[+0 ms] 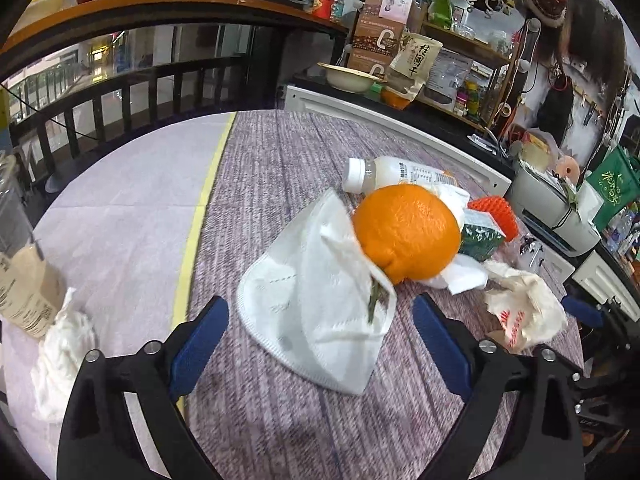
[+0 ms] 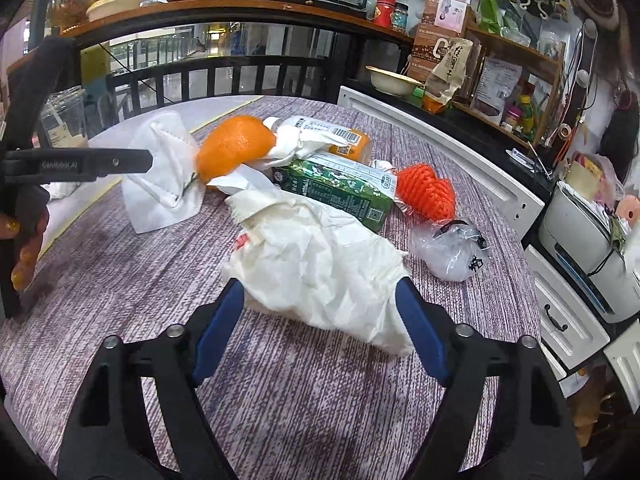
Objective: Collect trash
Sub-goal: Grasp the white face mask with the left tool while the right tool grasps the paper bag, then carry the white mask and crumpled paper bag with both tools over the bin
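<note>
Two pieces of trash sit between my claws on the table (image 1: 280, 168): a white face mask (image 1: 320, 312) between my left gripper (image 1: 320, 344) fingers, a crumpled paper bag (image 2: 320, 272) between my right gripper (image 2: 320, 320) fingers. Both claws gape wide, pressing nothing yet. The orange (image 1: 406, 232) rests on the mask's far edge, so lifting could roll it into the bottle (image 1: 392, 174) behind. My right fingers might pinch only loose paper and drop it near the green carton (image 2: 336, 192).

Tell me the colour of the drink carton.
Green with white print; the drink carton shows best from the right wrist.
</note>
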A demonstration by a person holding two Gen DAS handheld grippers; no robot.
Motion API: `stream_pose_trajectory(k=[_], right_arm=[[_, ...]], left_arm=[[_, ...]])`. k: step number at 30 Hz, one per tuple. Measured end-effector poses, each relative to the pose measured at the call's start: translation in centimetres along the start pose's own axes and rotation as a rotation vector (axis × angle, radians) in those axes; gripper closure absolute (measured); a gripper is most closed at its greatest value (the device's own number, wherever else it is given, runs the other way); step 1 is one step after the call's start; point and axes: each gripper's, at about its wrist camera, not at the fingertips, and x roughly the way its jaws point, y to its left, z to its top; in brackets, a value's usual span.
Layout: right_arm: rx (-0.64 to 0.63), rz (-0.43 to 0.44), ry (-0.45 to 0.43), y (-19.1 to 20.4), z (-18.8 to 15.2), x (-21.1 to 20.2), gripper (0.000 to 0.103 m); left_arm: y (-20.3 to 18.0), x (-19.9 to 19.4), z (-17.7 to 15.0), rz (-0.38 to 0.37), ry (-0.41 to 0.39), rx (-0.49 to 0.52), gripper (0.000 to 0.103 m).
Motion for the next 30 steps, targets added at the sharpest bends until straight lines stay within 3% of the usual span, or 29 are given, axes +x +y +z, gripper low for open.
stream_pose_trajectory(k=[1, 3, 5, 6, 9, 12, 20, 25, 30], right_arm=[[0.000, 0.002, 0.007, 0.0, 0.0, 0.2, 0.040], [-0.008, 0.005, 0.022, 0.1, -0.1, 0.5, 0.062], [-0.011, 0.015, 0.023, 0.3, -0.2, 0.5, 0.069], [-0.008, 0.020, 0.018, 0.2, -0.3, 0.3, 0.078], [0.009, 0.033, 0.011, 0.0, -0.6, -0.4, 0.085], [0.010, 0.046, 0.002, 0.2, -1.2, -1.1, 0.091], [0.015, 0.094, -0.023, 0.8, -2.3, -3.9, 0.092], [0.021, 0.111, -0.042, 1.0, -3.5, -6.0, 0.092], [0.022, 0.118, -0.072, 0.9, -4.5, -8.4, 0.092]], left_arm=[[-0.4, 0.3, 0.1, -0.005, 0.001, 0.007, 0.018], [-1.1, 0.9, 0.1, -0.009, 0.015, 0.022, 0.038], [-1.4, 1.6, -0.1, 0.001, 0.039, 0.021, 0.056], [-1.4, 1.8, -0.3, 0.002, 0.048, 0.012, 0.068], [-0.9, 1.6, -0.9, -0.009, 0.064, -0.025, 0.089], [-0.7, 0.4, -1.5, -0.030, 0.047, -0.038, 0.097], [-2.4, -4.2, -3.3, -0.059, -0.047, 0.011, 0.099], [-2.8, -5.6, -4.7, -0.119, -0.053, -0.046, 0.099], [-4.4, -6.9, -5.5, -0.149, -0.065, -0.024, 0.099]])
